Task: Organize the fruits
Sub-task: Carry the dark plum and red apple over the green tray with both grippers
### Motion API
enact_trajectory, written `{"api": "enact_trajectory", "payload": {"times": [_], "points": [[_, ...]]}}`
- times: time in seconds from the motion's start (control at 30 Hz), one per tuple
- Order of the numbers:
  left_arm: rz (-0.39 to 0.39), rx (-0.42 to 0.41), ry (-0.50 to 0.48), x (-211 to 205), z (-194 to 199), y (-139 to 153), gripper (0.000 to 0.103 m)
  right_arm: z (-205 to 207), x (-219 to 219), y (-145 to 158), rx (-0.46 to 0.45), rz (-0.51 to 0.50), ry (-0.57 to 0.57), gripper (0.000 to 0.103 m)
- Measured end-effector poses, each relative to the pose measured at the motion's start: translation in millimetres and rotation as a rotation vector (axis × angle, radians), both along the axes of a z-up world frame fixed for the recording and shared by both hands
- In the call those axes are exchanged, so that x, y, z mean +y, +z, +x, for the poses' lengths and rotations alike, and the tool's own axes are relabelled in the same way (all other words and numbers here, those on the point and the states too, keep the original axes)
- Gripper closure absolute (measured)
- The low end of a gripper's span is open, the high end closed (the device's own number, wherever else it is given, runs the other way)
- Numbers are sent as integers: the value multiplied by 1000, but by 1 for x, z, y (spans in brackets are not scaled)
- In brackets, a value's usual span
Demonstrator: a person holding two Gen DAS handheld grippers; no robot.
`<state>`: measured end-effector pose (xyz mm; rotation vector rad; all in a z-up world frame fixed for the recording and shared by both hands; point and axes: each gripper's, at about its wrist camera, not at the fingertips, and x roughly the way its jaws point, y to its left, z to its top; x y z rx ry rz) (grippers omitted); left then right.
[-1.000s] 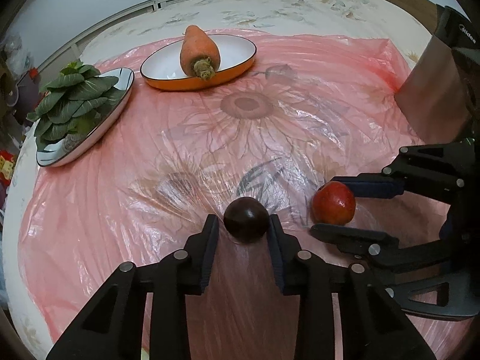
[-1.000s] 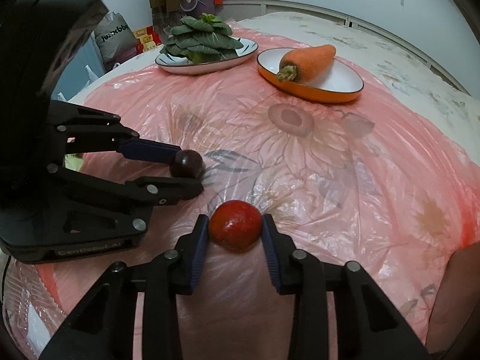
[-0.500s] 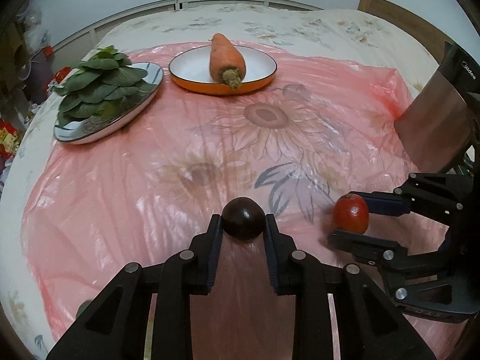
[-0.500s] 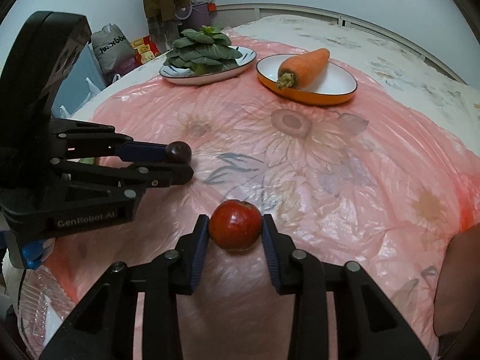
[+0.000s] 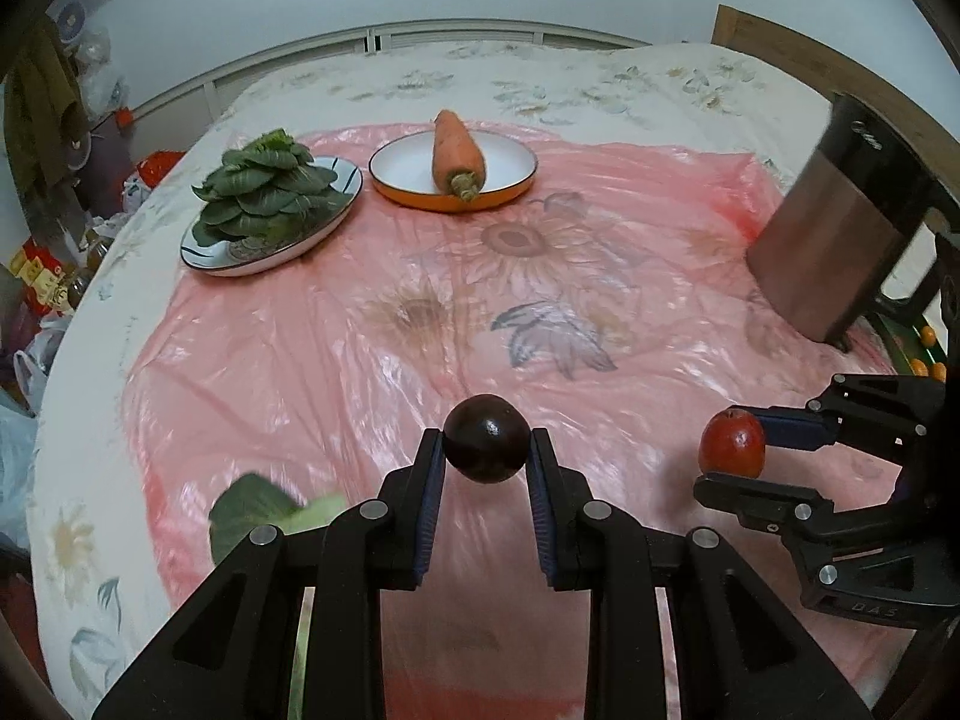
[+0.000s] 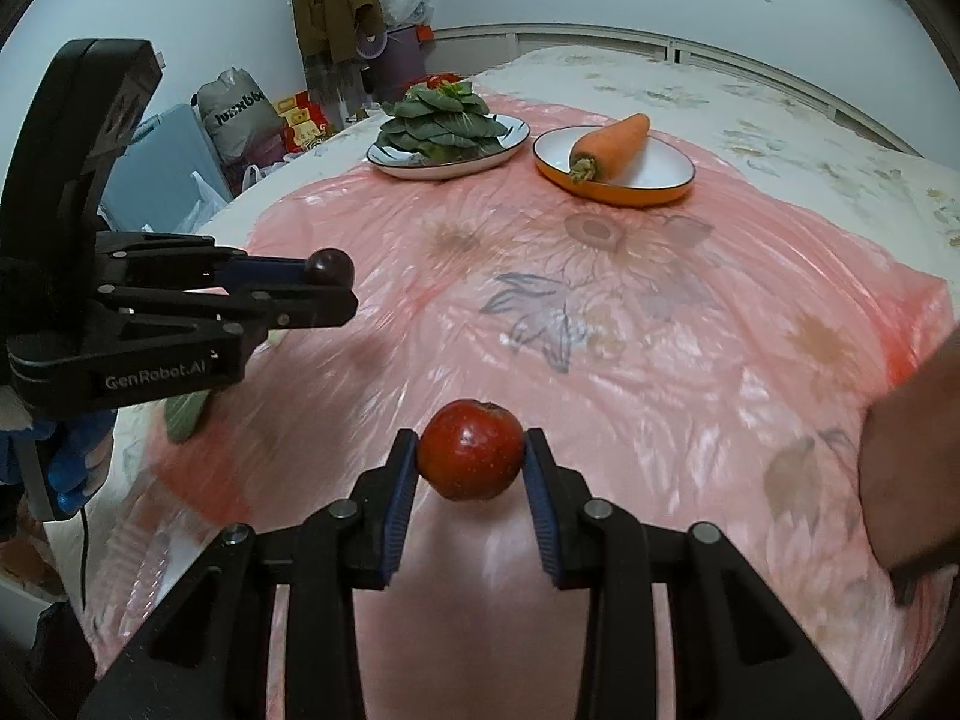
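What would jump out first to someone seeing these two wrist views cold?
Each gripper holds a fruit above the pink plastic sheet: the left gripper is shut on a dark plum, the right gripper on a red apple. At the far edge of the sheet sit a carrot in an orange-rimmed dish and a plate of leafy greens to its left.

A home bedroom. A bed (image 5: 600, 78) with a floral quilt fills most of the frame, a pink plastic sheet (image 5: 360, 348) spread over it and a wooden headboard (image 5: 756, 30) at upper right. In the right wrist view, clothes (image 6: 333, 0) hang at the top, with bags (image 6: 237, 114) and boxes piled below at upper left.
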<state>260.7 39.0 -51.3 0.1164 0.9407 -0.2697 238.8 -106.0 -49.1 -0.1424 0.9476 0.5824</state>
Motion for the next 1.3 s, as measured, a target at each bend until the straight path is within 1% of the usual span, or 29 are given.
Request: {"api": "enact_trajectory", "payload": {"times": [0.17,0.37,0.57,0.83,1.0,1.3], "points": [[23,-34,-23,-22,-36,14,80,-35,-18,7,4,6,-20,69],[63,-72,-48,-55,-80,22,80,-72,-54,11,8,13,-94,69],[54,-74,-62,-86,-116,23,80,-102,-85,13,16,2,-167,69],[11,-61,-56,-118,-144,26,80,-130,-117,23,-2,2,-233,69],[17,-69,-72,-137,-157,30,80,-144,-140,29,-18,-2,-272,69],[35,-79,-141,-180,-169,37,80,-160,-193,37,-42,14,-368,69]]}}
